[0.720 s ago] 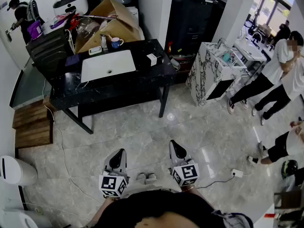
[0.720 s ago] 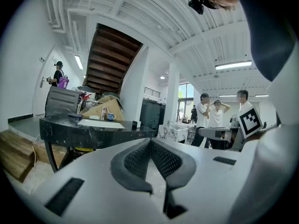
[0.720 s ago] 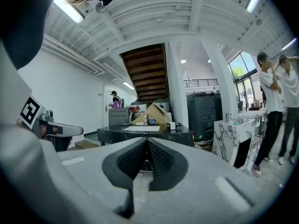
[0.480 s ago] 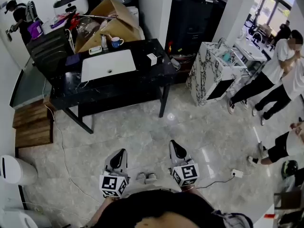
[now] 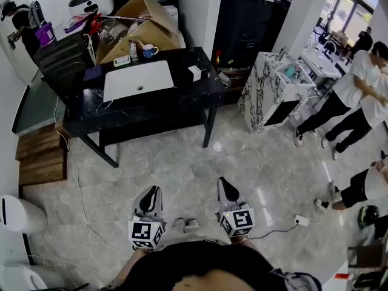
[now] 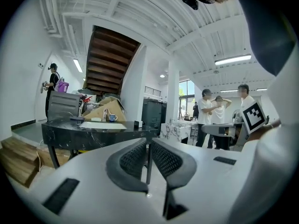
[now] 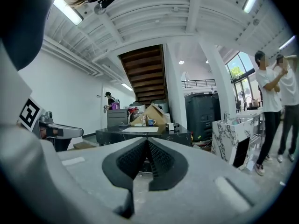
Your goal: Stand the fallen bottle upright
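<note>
Left tool [image 5: 151,194] and right tool [image 5: 225,185]: jaws fully closed, nothing gripped, both well apart from the tabletop [image 5: 182,94]. Bottle [image 5: 132,50]: at the tabletop's far edge, just beside the mug [image 5: 147,51]; too small to tell its posture.

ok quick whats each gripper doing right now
left gripper: closed, holding nothing
right gripper: closed, holding nothing

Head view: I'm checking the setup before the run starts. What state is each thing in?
Left gripper: shut, empty.
Right gripper: shut, empty.
Mug: upright on the black table.
Small bottle: looks upright, beside the mug.
</note>
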